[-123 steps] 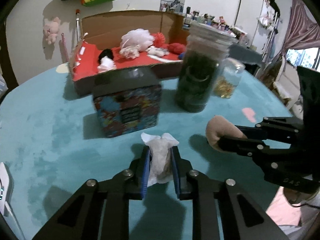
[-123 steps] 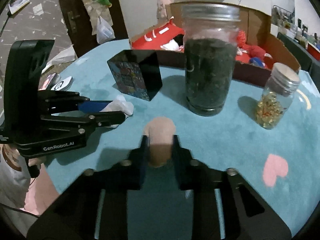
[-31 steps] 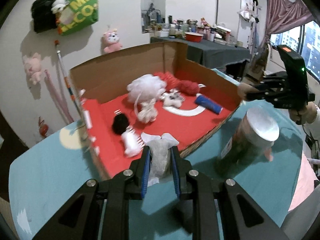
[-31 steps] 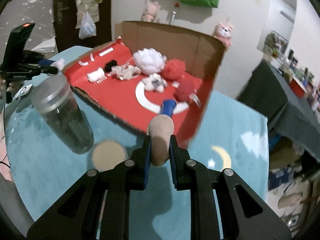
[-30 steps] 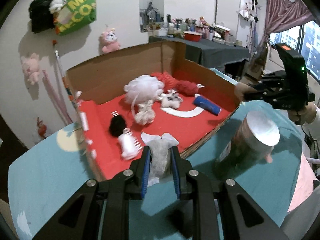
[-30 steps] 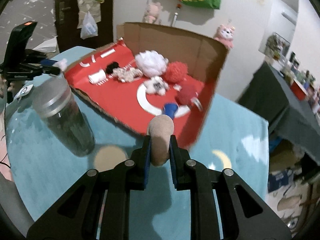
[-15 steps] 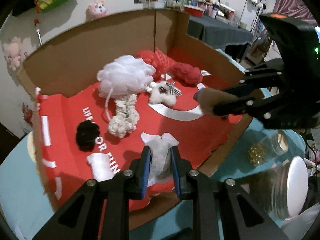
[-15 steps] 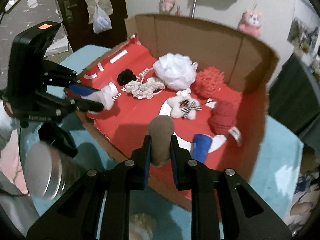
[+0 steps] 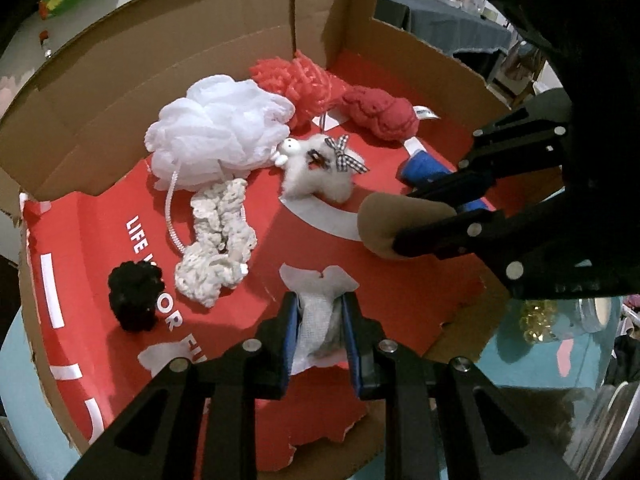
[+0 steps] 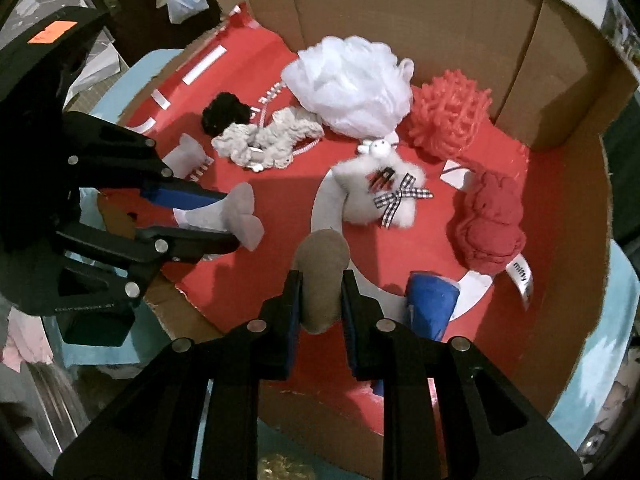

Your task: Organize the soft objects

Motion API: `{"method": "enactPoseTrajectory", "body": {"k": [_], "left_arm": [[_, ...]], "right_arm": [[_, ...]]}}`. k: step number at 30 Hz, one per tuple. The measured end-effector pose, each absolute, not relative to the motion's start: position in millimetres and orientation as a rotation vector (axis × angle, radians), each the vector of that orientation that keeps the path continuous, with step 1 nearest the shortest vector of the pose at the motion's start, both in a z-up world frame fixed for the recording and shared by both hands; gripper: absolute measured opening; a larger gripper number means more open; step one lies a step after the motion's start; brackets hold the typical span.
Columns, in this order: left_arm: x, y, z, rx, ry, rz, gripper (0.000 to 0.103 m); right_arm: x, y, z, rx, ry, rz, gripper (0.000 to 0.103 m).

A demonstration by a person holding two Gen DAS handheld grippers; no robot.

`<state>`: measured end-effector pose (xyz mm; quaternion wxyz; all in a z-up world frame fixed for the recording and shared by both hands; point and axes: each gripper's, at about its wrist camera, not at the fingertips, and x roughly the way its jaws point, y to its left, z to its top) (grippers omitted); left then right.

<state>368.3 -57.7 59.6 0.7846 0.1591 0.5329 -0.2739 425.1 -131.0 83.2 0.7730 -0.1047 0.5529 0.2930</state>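
Cardboard walls rise on the far and right sides of the box [image 9: 224, 36], while its near edge is low and torn, so both tools come in over that open side. The left tool [image 9: 320, 332] is clamped on a white gauze pouch [image 9: 320, 312] above the near part of the red floor, where a bare patch lies ahead of it. The right tool [image 10: 318, 300] is clamped on a tan sponge [image 10: 322, 268], held over the white ring printed on the floor, just beside a blue roll [image 10: 432, 304].

Seven loose soft things lie in the box: one white mesh puff [image 9: 216, 128], one cream crochet scrunchie [image 9: 218, 240], one black scrunchie [image 9: 134, 294], one white plush toy [image 9: 320, 168] with a checked bow, one coral knobbly puff [image 9: 300, 80], one red knit toy [image 9: 380, 116], and the blue roll. They crowd the back and the right. Past the torn front corner, one jar of yellow beads [image 9: 540, 320] stands on the teal worktop [image 9: 520, 368].
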Motion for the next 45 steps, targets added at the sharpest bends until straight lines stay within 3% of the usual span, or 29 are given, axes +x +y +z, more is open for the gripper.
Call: {"method": "enactPoseTrajectory", "body": {"k": [12, 13, 16, 23, 26, 30, 32, 45], "left_arm": [[375, -58, 54, 0.333, 1.166, -0.567, 0.028], [375, -59, 54, 0.334, 1.167, -0.566, 0.029], [375, -56, 56, 0.326, 1.167, -0.561, 0.034], [367, -35, 78, 0.229, 1.123, -0.522, 0.061], [357, -24, 91, 0.196, 1.091, -0.486, 0.076], [341, -12, 107, 0.168, 1.032, -0.408, 0.091], [334, -9, 111, 0.152, 1.019, -0.376, 0.094], [316, -3, 98, 0.117, 1.008, -0.205, 0.097]], "right_arm": [[430, -126, 73, -0.253, 1.206, 0.61, 0.03], [429, -126, 74, -0.26, 1.201, 0.606, 0.033], [427, -124, 74, -0.255, 1.186, 0.601, 0.057], [419, -128, 86, -0.256, 1.154, 0.569, 0.058], [412, -131, 98, -0.247, 1.127, 0.541, 0.07], [398, -139, 114, -0.199, 1.099, 0.487, 0.075], [391, -143, 119, -0.169, 1.095, 0.445, 0.079], [372, -163, 108, -0.006, 1.082, 0.233, 0.079]]}}
